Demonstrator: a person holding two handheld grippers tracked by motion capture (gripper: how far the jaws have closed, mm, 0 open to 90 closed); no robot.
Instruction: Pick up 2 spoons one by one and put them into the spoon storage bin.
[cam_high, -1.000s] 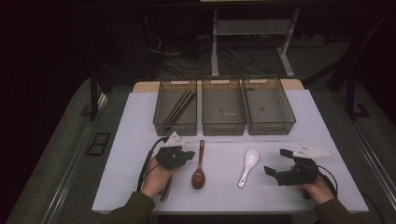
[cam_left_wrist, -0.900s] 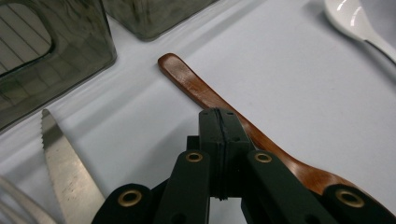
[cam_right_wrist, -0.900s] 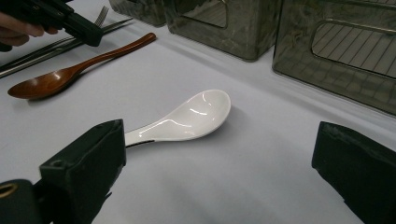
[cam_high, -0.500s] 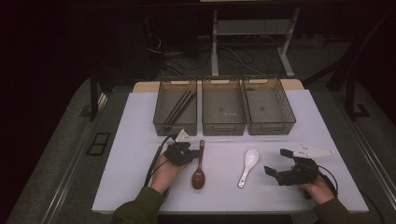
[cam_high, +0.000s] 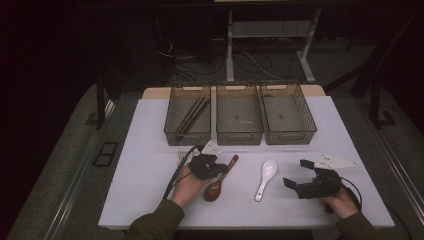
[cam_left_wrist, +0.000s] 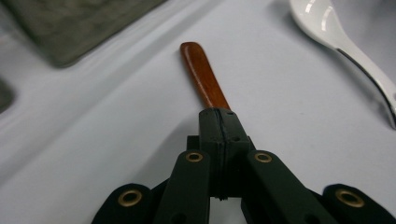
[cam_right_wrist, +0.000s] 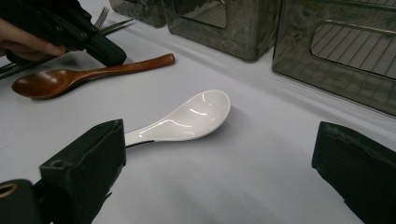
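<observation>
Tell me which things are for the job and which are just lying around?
For the job: left gripper, wooden spoon, right gripper, white spoon.
Lying about: three mesh trays, chopsticks, fork.

You are working under dim light: in the high view the room around the desk (cam_high: 150, 150) is sinking into near black, and only the pale top is catching brightness. Overhead light is glinting off the white spoon (cam_right_wrist: 187, 119) and the wooden spoon (cam_left_wrist: 203, 77). In both gripper views the near black jaws are blurring, and soft shadows are falling beside the spoons.
</observation>
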